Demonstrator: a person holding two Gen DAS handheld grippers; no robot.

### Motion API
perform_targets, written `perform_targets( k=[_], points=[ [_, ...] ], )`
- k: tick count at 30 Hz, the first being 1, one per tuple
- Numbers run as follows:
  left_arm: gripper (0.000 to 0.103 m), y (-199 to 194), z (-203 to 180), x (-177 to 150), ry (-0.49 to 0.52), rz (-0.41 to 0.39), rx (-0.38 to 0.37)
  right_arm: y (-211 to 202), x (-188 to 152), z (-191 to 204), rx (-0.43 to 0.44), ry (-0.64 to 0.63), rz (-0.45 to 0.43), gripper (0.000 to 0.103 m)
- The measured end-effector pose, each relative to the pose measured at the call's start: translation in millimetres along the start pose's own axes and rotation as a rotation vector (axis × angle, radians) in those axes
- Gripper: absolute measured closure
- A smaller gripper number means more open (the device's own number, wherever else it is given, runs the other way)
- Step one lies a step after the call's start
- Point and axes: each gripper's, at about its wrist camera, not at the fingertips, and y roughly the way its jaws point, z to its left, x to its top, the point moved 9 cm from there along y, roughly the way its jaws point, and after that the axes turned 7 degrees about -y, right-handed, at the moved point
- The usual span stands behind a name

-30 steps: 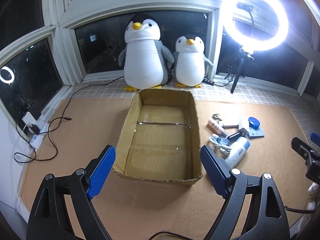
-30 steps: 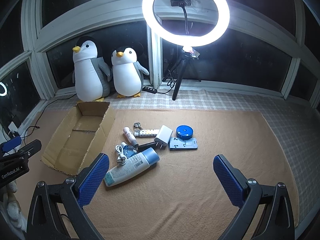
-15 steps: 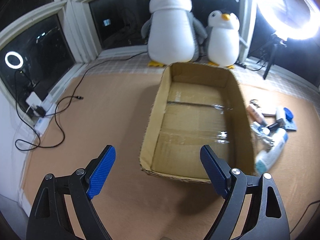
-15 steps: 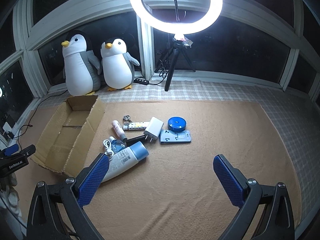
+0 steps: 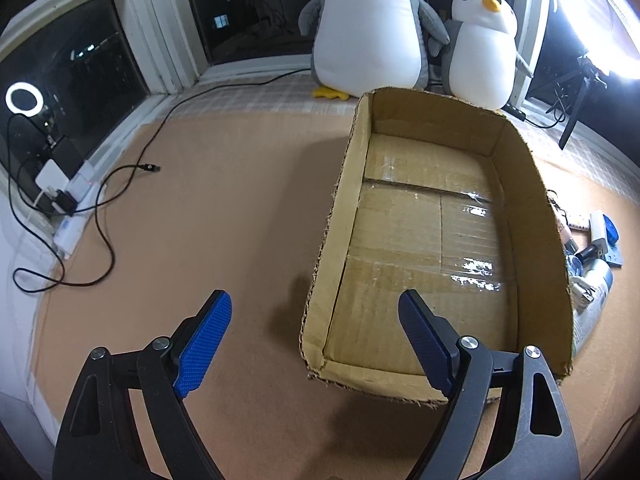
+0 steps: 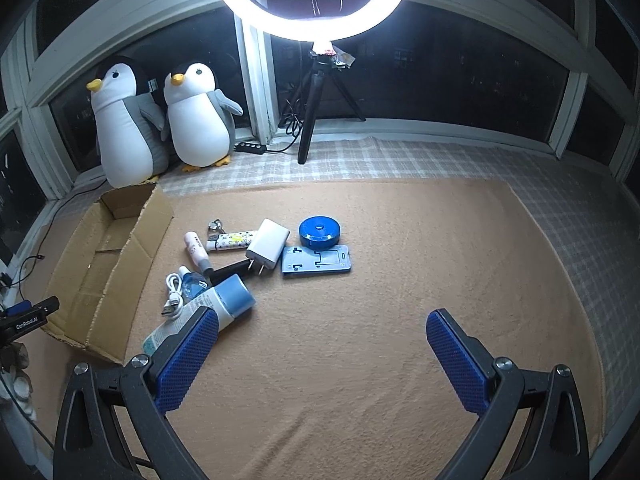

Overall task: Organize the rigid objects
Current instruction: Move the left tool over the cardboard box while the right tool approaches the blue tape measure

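Since a second earlier, you had lowered your left gripper (image 5: 316, 340) toward the near left corner of the cardboard box (image 5: 532, 216), which loomed far larger in the left wrist view than before; your right gripper (image 6: 320, 354) had edged down toward the pile of small items.

That pile lay on the tan mat (image 6: 400, 320) just beside the box's right wall: a white tube with a pale blue cap (image 6: 216, 304) nearest you, a coiled white cable (image 6: 174, 292) and a small blue bottle (image 6: 194, 284) touching it, then a white charger plug (image 6: 267, 243), a patterned lighter (image 6: 232, 240), a slim pink-white tube (image 6: 196, 248), a round blue tape measure (image 6: 319, 232) and a flat blue stand (image 6: 316, 261). The box sat open and held nothing, its taped floor bare.

Your left gripper's jaws were closing from wide, one finger outside the box's left wall and the other over its inside, pressing on nothing. Your right gripper's jaws stood spread wide above bare mat, the left finger overlapping the tube's tail in view; I could not tell whether it touched.

Behind the box stood two plush penguins (image 6: 200, 116), and a ring light (image 6: 310, 0) on a tripod glared at the window.
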Motion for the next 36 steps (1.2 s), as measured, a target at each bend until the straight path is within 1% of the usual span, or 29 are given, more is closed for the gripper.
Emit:
perform_targets(
  k=[2, 4, 5, 8, 13, 15, 21, 25, 27, 28, 30, 34, 36],
  points=[
    [0.022, 4.7, 1.4, -1.2, -0.006, 0.014, -0.005, 3.5, -0.8, -3.2, -0.001, 0.000, 0.005, 0.000],
    [0.025, 8.2, 0.9, -1.8, -0.007, 0.018, -0.006, 7.7, -0.4, -7.4, -0.002, 0.004, 0.009, 0.000],
    [0.028, 10.1, 0.1, -3.2, -0.005, 0.024, -0.007, 9.5, -0.2, -9.6, -0.003, 0.006, 0.011, 0.000],
    [0.030, 14.4, -0.5, -5.3, -0.006, 0.037, -0.007, 15.2, 2.3, -17.1, -0.006, 0.011, 0.012, 0.000],
    [0.043, 20.5, -1.3, -9.4, -0.003, 0.057, -0.008, 28.8, 9.4, -23.9, 0.008, 0.006, 0.020, 0.000],
    [0.050, 23.3, -2.2, -11.3, -0.001, 0.068, -0.008, 34.7, 12.4, -24.9, 0.011, 0.002, 0.023, 0.000],
    [0.054, 27.5, -4.5, -14.1, 0.000, 0.086, -0.012, 62.6, 23.6, -26.2, 0.037, 0.003, 0.046, 0.000],
    [0.061, 30.9, -7.3, -14.9, 0.004, 0.098, -0.013, 85.0, 33.2, -26.2, 0.059, 0.001, 0.065, 0.000],
    [0.066, 32.5, -9.4, -15.2, 0.011, 0.102, -0.013, 95.9, 37.2, -25.6, 0.060, -0.016, 0.072, 0.000],
    [0.066, 33.2, -10.2, -15.4, 0.014, 0.103, -0.012, 101.6, 39.0, -25.1, 0.056, -0.029, 0.075, 0.001],
    [0.069, 35.0, -12.4, -15.9, 0.021, 0.109, -0.012, 112.5, 41.6, -24.8, 0.043, -0.054, 0.083, 0.002],
    [0.069, 35.1, -13.1, -14.7, 0.026, 0.106, -0.004, 132.2, 44.2, -22.5, 0.053, -0.090, 0.108, 0.011],
    [0.069, 35.3, -12.8, -14.3, 0.018, 0.109, -0.006, 140.9, 45.2, -20.5, 0.061, -0.102, 0.121, 0.014]
  ],
)
